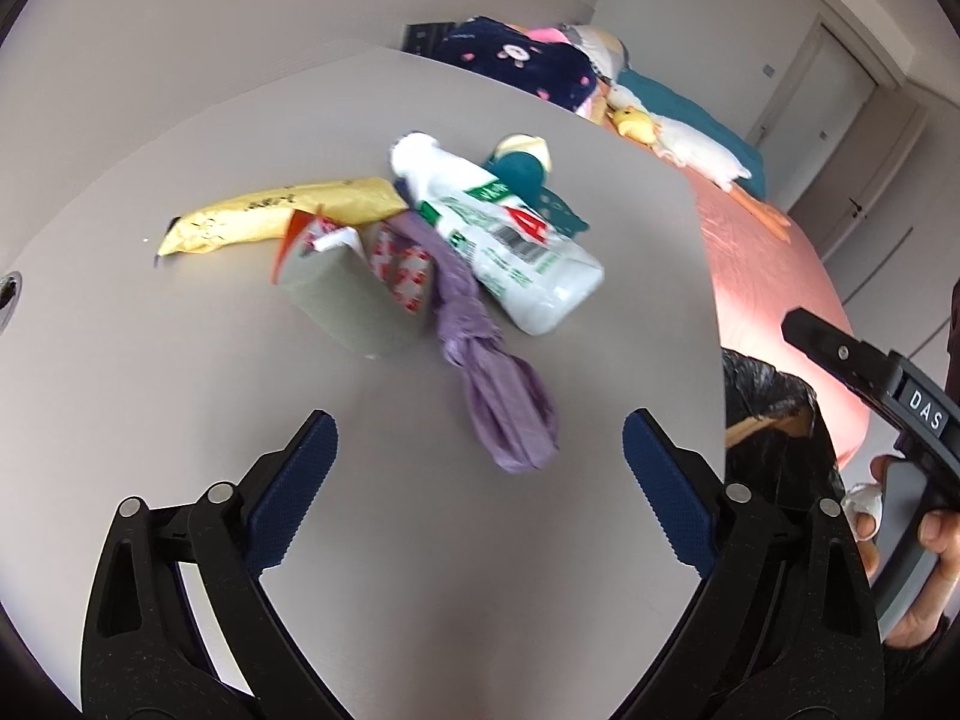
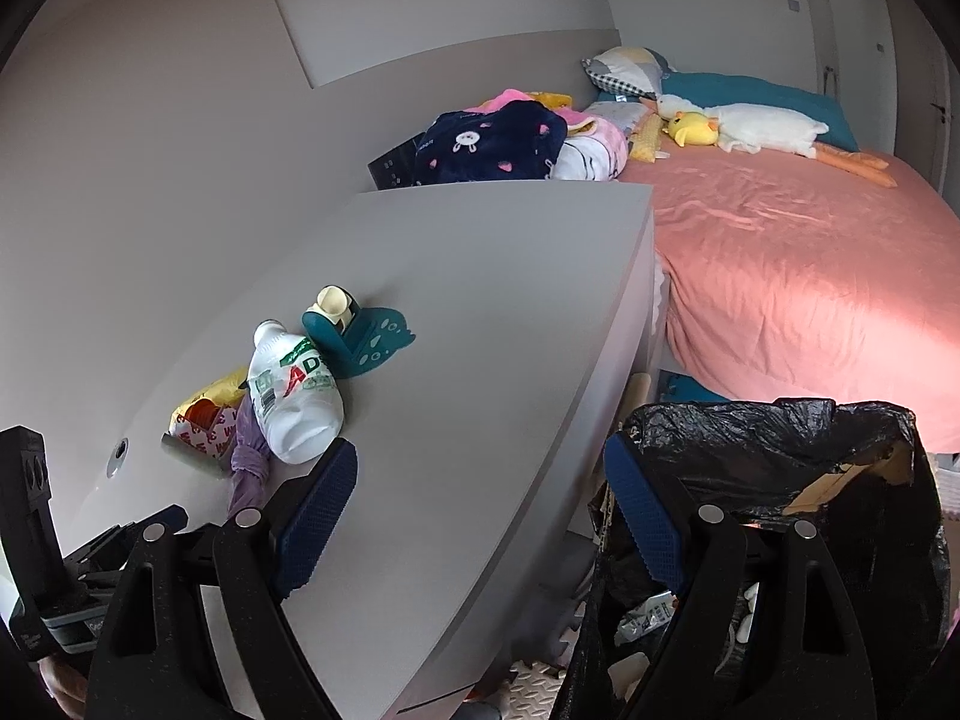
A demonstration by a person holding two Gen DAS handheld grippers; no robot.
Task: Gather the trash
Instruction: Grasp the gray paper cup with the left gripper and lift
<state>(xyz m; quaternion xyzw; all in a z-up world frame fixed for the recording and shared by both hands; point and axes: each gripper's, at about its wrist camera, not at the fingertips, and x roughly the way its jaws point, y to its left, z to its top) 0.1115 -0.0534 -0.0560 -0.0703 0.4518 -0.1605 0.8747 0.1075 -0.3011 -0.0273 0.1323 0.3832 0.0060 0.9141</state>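
Hovering above the grey table (image 1: 180,330), the left gripper (image 1: 480,480) is spread wide with nothing between its blue pads; the trash pile lies just ahead, the purple knotted cloth (image 1: 504,402) nearest, the white plastic bottle (image 1: 510,240) and yellow wrapper (image 1: 282,213) beyond. The right gripper (image 2: 480,510) gapes empty too, straddling the table edge beside the black-lined trash bin (image 2: 780,438)

Left gripper (image 1: 480,468) tilts downward, jaws wide apart with nothing between the blue pads. Right gripper (image 2: 480,510) angles down too, jaws spread and empty. A hand (image 1: 918,564) grips the right tool's handle, one fingertip bandaged.
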